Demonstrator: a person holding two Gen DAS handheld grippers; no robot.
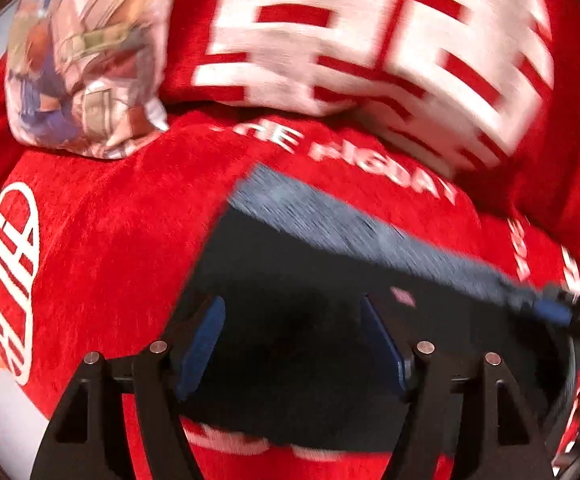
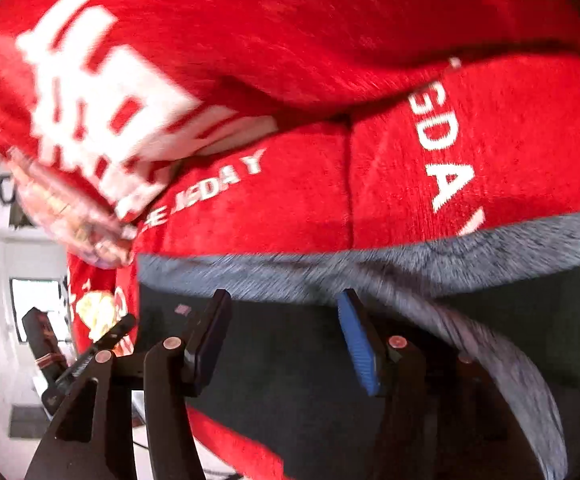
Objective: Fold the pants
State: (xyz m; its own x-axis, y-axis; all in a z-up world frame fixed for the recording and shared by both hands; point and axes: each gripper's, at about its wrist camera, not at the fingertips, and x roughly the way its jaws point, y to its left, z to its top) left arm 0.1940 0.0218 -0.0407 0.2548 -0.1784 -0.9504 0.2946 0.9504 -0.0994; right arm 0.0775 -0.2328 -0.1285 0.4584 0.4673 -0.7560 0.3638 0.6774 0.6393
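Observation:
The dark pants [image 1: 290, 264] lie on a red blanket [image 1: 122, 232], with a grey fleecy waistband [image 1: 350, 220] along their far edge. My left gripper [image 1: 294, 340] is open just above the dark cloth, its blue pads [image 1: 204, 344] wide apart. In the right wrist view the pants [image 2: 290, 360] fill the lower half, with the grey band [image 2: 370, 268] across the middle. My right gripper [image 2: 286, 340] is open over the cloth, empty. The right gripper's tip also shows at the right edge of the left wrist view [image 1: 558, 308], at the waistband.
A red pillow with white characters [image 1: 350, 40] and a printed cushion [image 1: 78, 60] lie at the back of the blanket. White lettering runs along the blanket [image 2: 210, 192]. A white room with furniture [image 2: 30, 320] shows left of the bed edge.

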